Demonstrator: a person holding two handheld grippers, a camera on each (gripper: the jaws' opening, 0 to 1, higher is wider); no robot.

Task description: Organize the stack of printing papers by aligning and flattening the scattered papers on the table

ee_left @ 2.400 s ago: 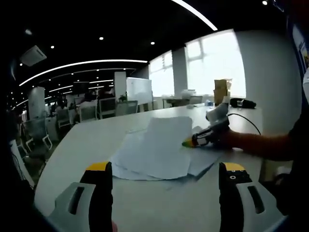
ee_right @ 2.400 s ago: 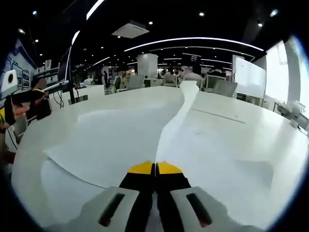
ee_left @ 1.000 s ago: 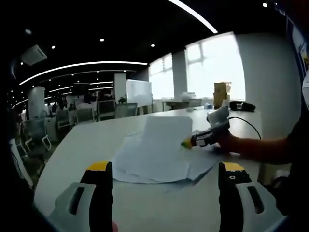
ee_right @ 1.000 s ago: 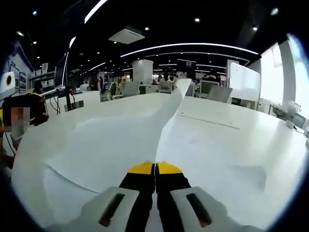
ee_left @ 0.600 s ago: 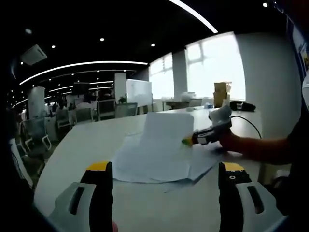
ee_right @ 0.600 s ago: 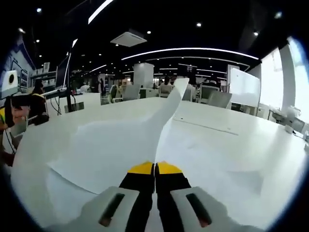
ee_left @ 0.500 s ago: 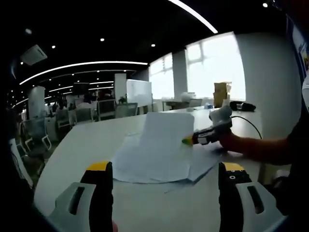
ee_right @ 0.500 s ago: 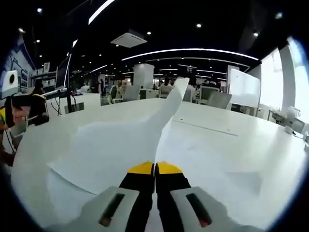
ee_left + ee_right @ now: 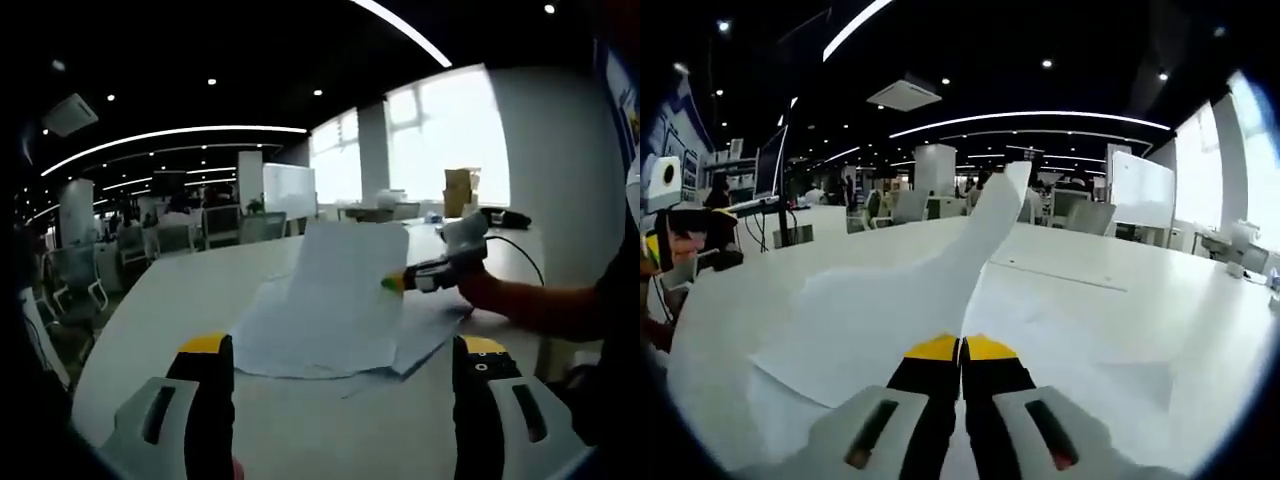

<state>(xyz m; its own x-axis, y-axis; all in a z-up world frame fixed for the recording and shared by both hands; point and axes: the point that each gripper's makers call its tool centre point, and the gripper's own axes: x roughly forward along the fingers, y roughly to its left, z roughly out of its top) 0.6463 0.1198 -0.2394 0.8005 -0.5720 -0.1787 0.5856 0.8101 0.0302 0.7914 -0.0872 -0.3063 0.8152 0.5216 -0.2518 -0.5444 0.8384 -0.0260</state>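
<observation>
In the left gripper view, the left hand-held gripper (image 9: 340, 365) is hovering over the near edge of the white desk (image 9: 180, 285) with its two yellow-tipped jaws standing wide apart and nothing between them. Beyond it, near the middle of the desk, the scattered printing papers (image 9: 300, 340) are lying in a loose, fanned pile, their edges not lined up. One sheet (image 9: 345, 265) is being lifted off the pile at an angle, its far edge rising above the rest while its lower part is still resting on the papers underneath. The right hand-held gripper (image 9: 392, 283) is coming in from the right of this view, pinching that sheet at its right edge, with the person's hand (image 9: 480, 290) and forearm reaching in behind it. A black cable (image 9: 515, 250) is trailing across the desk behind the hand, and a cardboard box (image 9: 460, 190) is standing by the bright windows.

In the right gripper view, the right hand-held gripper (image 9: 961, 349) is showing its jaws closed together on the sheet (image 9: 940, 280), which is curling upward and away from the tips toward the far side of the desk (image 9: 1120, 300). More printing papers (image 9: 1080, 375) are lying flat on either side of the jaws. Office chairs (image 9: 1095, 215) are standing beyond the desk.
</observation>
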